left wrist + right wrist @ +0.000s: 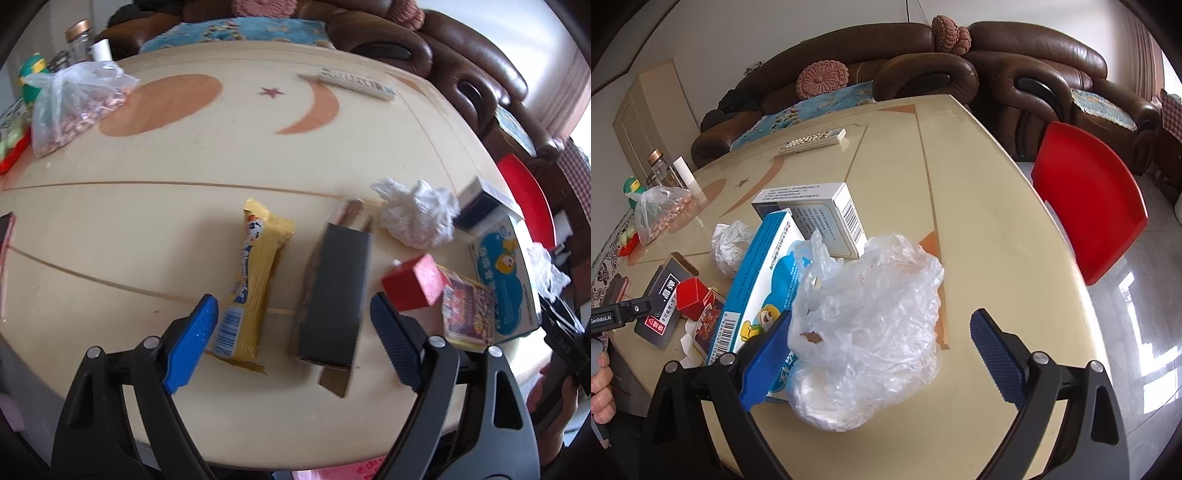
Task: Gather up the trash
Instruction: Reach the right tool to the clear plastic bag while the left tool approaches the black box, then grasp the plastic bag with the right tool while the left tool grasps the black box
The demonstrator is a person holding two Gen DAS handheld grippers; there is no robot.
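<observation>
My left gripper [291, 326] stands open low over the cream table [166, 229]. A yellow snack wrapper [255, 273] and a flat black box [336, 291] lie between its blue fingers, untouched. To their right sit a crumpled white tissue [417, 214], a small red box [410, 280], a colourful card pack [467, 314] and a blue-and-white carton [506, 273]. My right gripper [882, 350] is open around a crumpled clear plastic bag [871, 332], which lies partly on the carton [764, 273]. The left pad [768, 354] is at the bag's edge.
A white medicine box [820, 210] lies behind the bag. A remote [812, 140] rests at the table's far side, a bag of nuts [661, 218] and bottles at the left. A red chair [1086, 206] stands by the right edge, brown sofas behind.
</observation>
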